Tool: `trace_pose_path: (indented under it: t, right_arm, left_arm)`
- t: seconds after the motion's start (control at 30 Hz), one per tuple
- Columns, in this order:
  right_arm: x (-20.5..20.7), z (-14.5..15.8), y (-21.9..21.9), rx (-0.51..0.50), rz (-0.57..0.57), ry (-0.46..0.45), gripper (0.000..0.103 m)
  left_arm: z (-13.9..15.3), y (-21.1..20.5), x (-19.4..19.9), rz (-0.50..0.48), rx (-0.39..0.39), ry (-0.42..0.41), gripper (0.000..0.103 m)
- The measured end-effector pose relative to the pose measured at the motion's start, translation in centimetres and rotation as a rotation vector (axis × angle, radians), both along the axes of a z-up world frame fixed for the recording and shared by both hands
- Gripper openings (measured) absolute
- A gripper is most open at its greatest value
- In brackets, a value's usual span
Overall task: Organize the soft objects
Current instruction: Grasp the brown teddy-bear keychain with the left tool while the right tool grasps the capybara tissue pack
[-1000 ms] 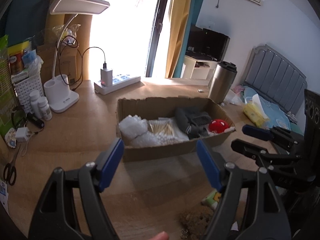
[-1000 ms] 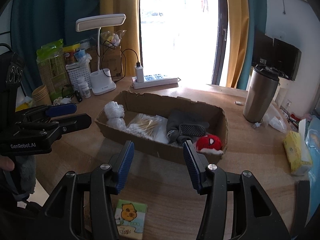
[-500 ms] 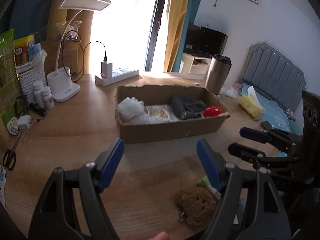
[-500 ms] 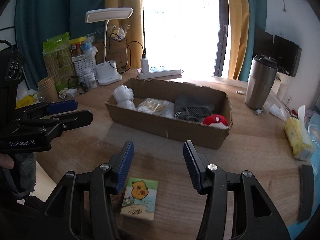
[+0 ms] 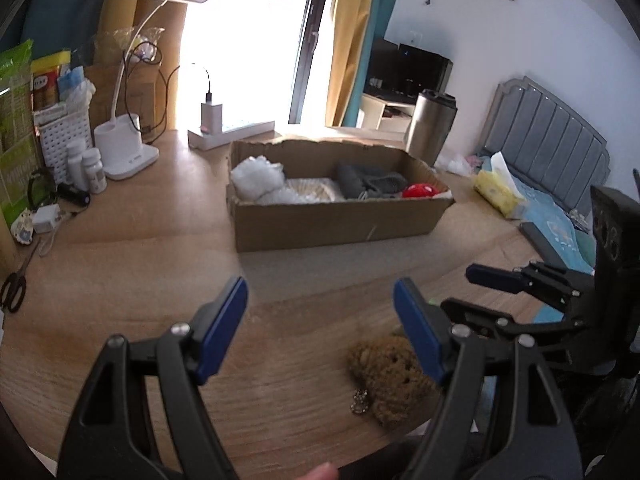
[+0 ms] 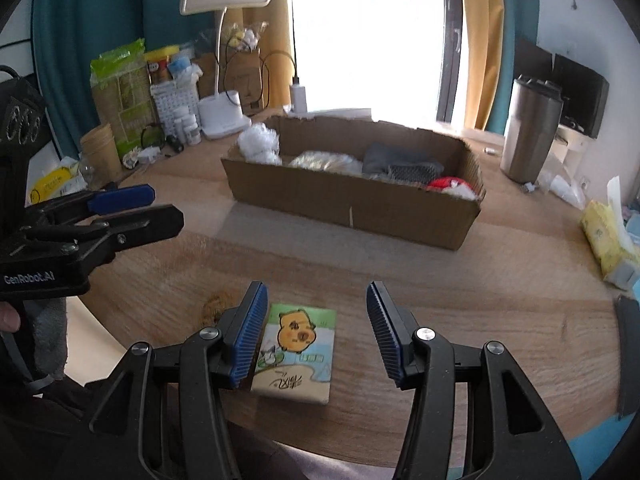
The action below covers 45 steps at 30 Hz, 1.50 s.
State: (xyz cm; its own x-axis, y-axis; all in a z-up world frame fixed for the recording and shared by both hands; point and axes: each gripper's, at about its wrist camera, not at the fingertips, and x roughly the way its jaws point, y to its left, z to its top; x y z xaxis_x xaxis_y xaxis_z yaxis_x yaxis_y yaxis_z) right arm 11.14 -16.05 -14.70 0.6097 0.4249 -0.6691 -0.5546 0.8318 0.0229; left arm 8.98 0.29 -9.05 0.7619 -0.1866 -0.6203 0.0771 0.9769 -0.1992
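A cardboard box on the wooden table holds white stuffing, a clear bag, a grey cloth and a red plush. A brown woolly toy lies near the front edge, right of my open, empty left gripper. A tissue pack with a cartoon capybara lies between the fingers of my open right gripper, close to the left finger. The right gripper also shows in the left wrist view, and the left gripper in the right wrist view.
A desk lamp, power strip, bottles, basket and scissors stand at the left. A steel tumbler and a yellow tissue pack are at the right.
Both grippers have pulled back from the box toward the table's front edge and dropped lower. The brown toy and the tissue pack have come fully into view. Both jaws stay open.
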Motion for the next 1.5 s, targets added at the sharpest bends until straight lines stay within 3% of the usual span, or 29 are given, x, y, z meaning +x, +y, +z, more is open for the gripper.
trace_pose_path:
  t: [0.17, 0.33, 0.47, 0.73, 0.97, 1.5]
  right_arm:
    - [-0.2, -1.3, 0.7, -0.040, 0.017, 0.036, 0.064]
    - [-0.4, -2.3, 1.1, -0.052, 0.019, 0.064, 0.064]
    - [-0.1, -2.8, 1.1, -0.053, 0.006, 0.078, 0.064]
    - [0.3, -3.3, 0.1, -0.032, -0.007, 0.102, 0.064]
    - [0.3, -3.6, -0.9, -0.018, -0.028, 0.106, 0.064]
    - [1.0, -4.4, -3.6, 0.005, -0.091, 0.103, 0.064]
  left_arm:
    - [-1.0, 0.1, -0.4, -0.007, -0.021, 0.013, 0.077]
    - [-2.2, 0.0, -0.9, -0.033, -0.016, 0.040, 0.078]
    - [-2.9, 0.1, -1.3, -0.038, -0.018, 0.054, 0.085]
    - [-3.8, -1.1, -1.0, -0.073, -0.025, 0.083, 0.086]
    - [-4.3, -3.1, -0.9, -0.141, 0.002, 0.104, 0.086]
    - [-5.5, -6.3, 0.3, -0.183, 0.093, 0.155, 0.085]
